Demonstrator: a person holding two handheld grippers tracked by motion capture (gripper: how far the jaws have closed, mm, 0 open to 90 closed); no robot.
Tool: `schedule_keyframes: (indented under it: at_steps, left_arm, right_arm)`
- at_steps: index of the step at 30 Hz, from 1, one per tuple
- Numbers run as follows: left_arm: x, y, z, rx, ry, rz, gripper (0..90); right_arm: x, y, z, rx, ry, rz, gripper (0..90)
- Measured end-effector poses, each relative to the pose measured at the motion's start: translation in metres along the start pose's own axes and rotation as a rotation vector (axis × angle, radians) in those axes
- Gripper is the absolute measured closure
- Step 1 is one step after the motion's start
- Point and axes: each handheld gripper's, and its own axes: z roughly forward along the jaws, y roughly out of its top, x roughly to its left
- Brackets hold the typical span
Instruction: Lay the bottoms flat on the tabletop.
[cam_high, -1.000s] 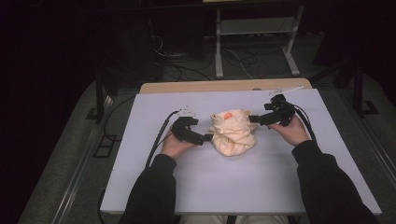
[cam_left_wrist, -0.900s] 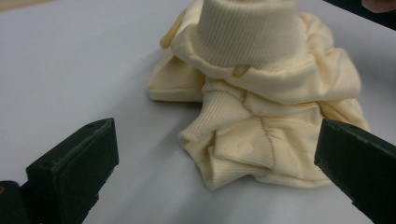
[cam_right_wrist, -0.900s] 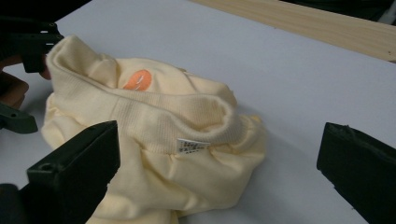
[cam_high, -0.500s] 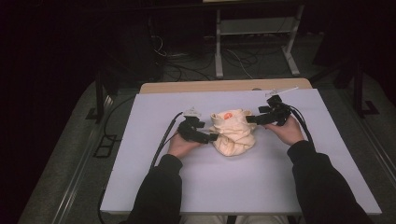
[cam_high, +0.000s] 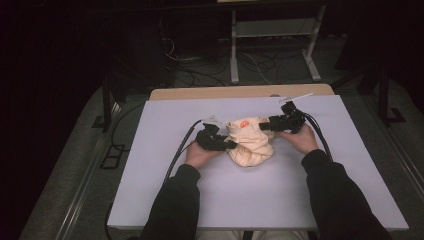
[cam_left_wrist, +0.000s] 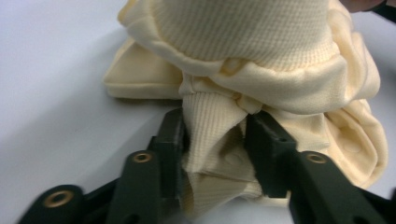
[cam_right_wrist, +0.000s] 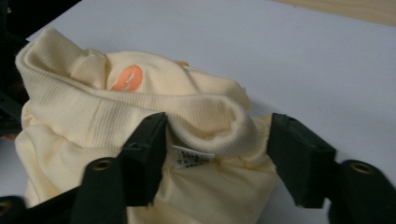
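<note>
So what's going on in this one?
A person at a table works a crumpled cream garment with a gripper in each hand. The left gripper has just been closing and now pinches a ribbed fold. The right gripper, also closing, straddles the ribbed hem without clamping it yet.
</note>
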Motion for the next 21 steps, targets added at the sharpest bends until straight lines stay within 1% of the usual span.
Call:
schedule_keyframes:
  at_steps: [1, 2, 3, 4, 5, 6, 7, 8, 9, 10, 11, 13, 14, 18, 21]
  left_arm:
    - [-0.0003, 0.0003, -0.0003, -0.001, 0.01, 0.004, 62.4]
    - [-0.0002, 0.0003, -0.0005, -0.005, 0.01, 0.002, 66.6]
    - [-0.0002, 0.0003, -0.0006, -0.007, 0.012, 0.012, 67.5]
    - [-0.0002, 0.0003, -0.0006, -0.007, 0.012, 0.012, 68.5]
    - [-0.0008, 0.0004, -0.0004, -0.009, 0.014, 0.017, 68.5]
    - [-0.0015, 0.0006, -0.0004, -0.007, 0.017, 0.022, 69.2]
    - [-0.0019, 0.0009, -0.0003, -0.009, 0.019, 0.031, 70.0]
    - [-0.0022, 0.001, -0.0002, -0.011, 0.02, 0.033, 71.0]
    - [-0.0022, 0.001, 0.0001, -0.013, 0.021, 0.032, 71.0]
    - [-0.002, 0.0009, 0.0003, -0.014, 0.02, 0.032, 71.2]
    - [-0.0018, 0.0009, 0.0004, -0.014, 0.018, 0.03, 71.4]
    - [-0.0018, 0.0009, -0.0001, -0.014, 0.018, 0.032, 71.9]
    - [-0.0024, 0.0011, -0.0004, -0.013, 0.021, 0.038, 74.1]
    - [-0.005, 0.0029, -0.0024, 0.0, 0.038, 0.065, 76.4]
    - [-0.0075, 0.0042, -0.0044, 0.011, 0.046, 0.065, 78.0]
  right_arm:
    - [0.0006, -0.0001, 0.0003, -0.009, 0.001, -0.001, 40.3]
    - [0.0011, -0.0001, 0.0007, -0.015, -0.004, -0.002, 45.2]
    - [0.0012, -0.0001, 0.0002, -0.017, -0.007, -0.005, 50.2]
    - [0.0011, 0.0001, -0.0002, -0.021, 0.0, -0.004, 54.3]
    - [0.0011, 0.0001, -0.0002, -0.021, 0.0, -0.004, 54.3]
    - [0.0012, 0.0004, -0.0005, -0.02, -0.002, -0.001, 56.7]
    - [0.0013, 0.0006, -0.0005, -0.016, -0.004, 0.0, 60.6]
    - [0.0013, 0.0008, -0.0005, -0.005, -0.007, 0.013, 68.7]
    - [0.0013, 0.0008, -0.0005, -0.005, -0.007, 0.013, 68.7]
    - [0.0006, 0.0005, -0.0005, -0.005, -0.005, 0.018, 72.8]
    - [0.0001, 0.0001, -0.0001, 0.008, -0.013, 0.025, 79.8]
    - [0.0002, -0.0001, 0.0001, 0.011, -0.016, 0.024, 81.0]
    - [0.0005, -0.0003, -0.0001, 0.014, -0.017, 0.027, 82.0]
    - [0.0014, 0.0001, -0.0014, 0.022, -0.026, 0.027, 82.5]
    - [0.0014, 0.0003, -0.0052, 0.028, -0.035, 0.026, 82.5]
